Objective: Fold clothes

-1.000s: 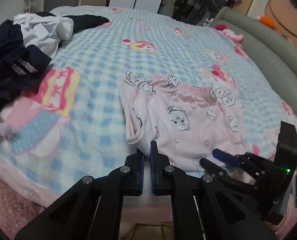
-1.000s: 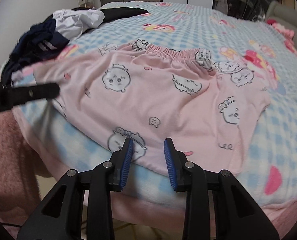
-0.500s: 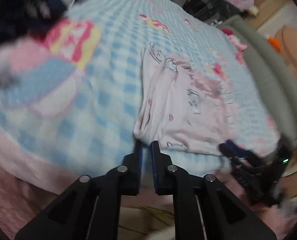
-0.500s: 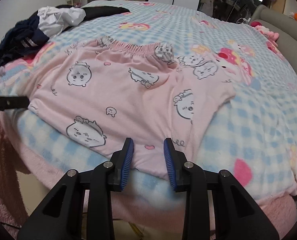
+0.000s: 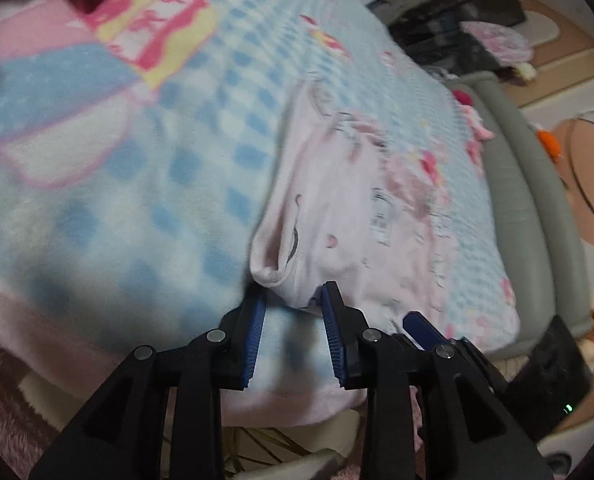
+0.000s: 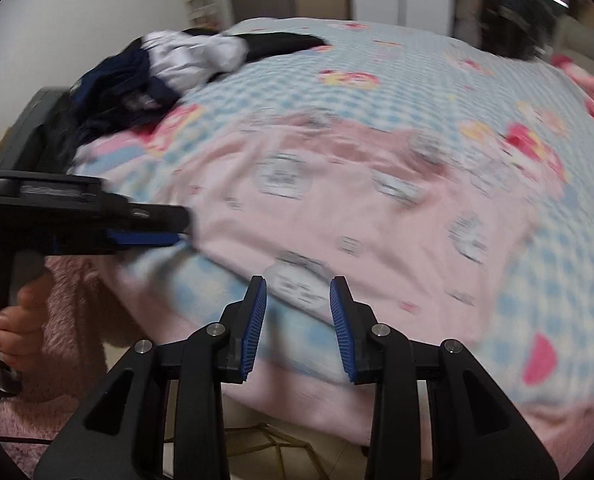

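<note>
Your left gripper sits at lower centre of the left wrist view, jaws spread wide with nothing between them; the blue ribbed pads flank the near corner of the pink shorts without pinching it. That corner is a soft rolled fold, thin jersey, pale pink with small cartoon faces; the print is smeared by blur. The shorts lie flat across the middle of both views, on a fleecy blue-and-white checked blanket with pink, red and yellow cartoon patches.

Your right gripper holds bottom centre of the right wrist view, jaws also well apart and empty, tips just at the near hem of the shorts, over the blanket's edge. You can see its blue pad poking in at lower right of the left wrist view.

At upper left of the right wrist view, a crumpled heap of dark navy and white clothes rests on the blanket, well apart from the shorts. At left edge, your hand wraps the left gripper's black handle. Grey padded bed frame curves down the right of the left wrist view.
</note>
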